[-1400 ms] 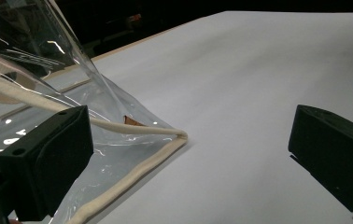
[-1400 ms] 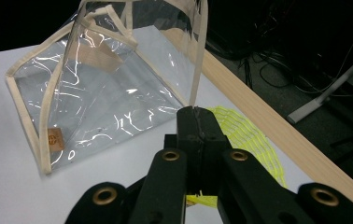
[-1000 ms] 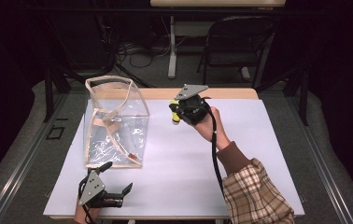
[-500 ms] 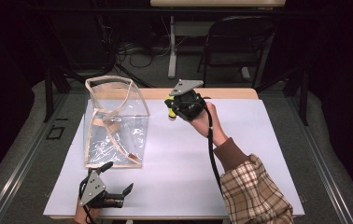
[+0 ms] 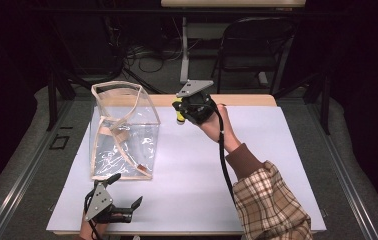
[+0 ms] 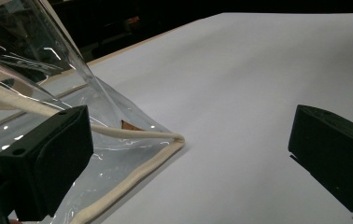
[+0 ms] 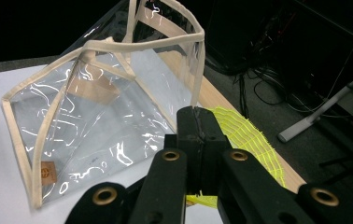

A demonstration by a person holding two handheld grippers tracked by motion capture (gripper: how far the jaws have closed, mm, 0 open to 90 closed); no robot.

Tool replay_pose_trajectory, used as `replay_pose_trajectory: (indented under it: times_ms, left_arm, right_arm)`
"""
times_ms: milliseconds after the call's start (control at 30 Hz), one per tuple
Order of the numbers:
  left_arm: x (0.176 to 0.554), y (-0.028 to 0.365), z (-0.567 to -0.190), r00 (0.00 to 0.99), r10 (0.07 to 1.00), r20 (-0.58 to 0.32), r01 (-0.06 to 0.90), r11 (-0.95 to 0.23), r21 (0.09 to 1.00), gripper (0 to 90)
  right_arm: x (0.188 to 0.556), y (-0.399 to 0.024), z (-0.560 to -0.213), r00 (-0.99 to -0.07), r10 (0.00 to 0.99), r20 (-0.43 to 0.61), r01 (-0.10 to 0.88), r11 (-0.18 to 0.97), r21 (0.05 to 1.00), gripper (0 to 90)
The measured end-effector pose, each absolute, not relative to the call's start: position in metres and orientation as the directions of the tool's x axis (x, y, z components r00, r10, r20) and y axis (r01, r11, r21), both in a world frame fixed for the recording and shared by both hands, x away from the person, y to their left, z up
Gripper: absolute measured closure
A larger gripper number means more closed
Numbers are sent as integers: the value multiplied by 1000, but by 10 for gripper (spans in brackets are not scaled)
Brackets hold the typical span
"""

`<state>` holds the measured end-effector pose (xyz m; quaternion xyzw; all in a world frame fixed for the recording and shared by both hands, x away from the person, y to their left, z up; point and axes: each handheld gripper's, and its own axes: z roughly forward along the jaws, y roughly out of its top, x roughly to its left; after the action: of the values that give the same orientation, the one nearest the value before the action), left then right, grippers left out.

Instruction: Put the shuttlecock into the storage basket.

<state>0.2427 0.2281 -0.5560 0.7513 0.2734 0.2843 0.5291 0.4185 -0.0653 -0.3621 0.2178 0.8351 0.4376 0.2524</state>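
Observation:
A clear plastic bag (image 5: pixel 124 130) with beige trim stands open-topped on the left half of the white table (image 5: pixel 287 150). My right gripper (image 5: pixel 181 113), held up by a hand in a plaid sleeve, hovers just right of the bag's top rim and is shut on a yellow mesh piece (image 5: pixel 179 116). In the right gripper view the jaws (image 7: pixel 195 116) pinch the yellow mesh (image 7: pixel 247 135), with the bag (image 7: pixel 95 116) to their left. My left gripper (image 5: pixel 125 191) lies open near the table's front edge. The bag's near bottom corner (image 6: pixel 132 163) sits by its left jaw; the gripper (image 6: pixel 191 154) holds nothing.
A black folding chair (image 5: pixel 257 45), a grey table leg (image 5: pixel 184 50) and loose cables (image 5: pixel 142 55) stand on the floor beyond the table's wooden far edge (image 5: pixel 247 100). White tabletop stretches to the right of the bag.
My right gripper has shifted a little to the left, toward the bag's top, still carrying the yellow mesh. The left gripper and the bag have stayed put.

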Motion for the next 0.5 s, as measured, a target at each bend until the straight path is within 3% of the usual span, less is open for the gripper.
replay_pose_trajectory:
  times_ms: [500]
  left_arm:
    - [243,227,-556,691,709,138,107,-290,951,0]
  right_arm:
    - [427,-50,-356,-782,575,-242,128,527,840,900]
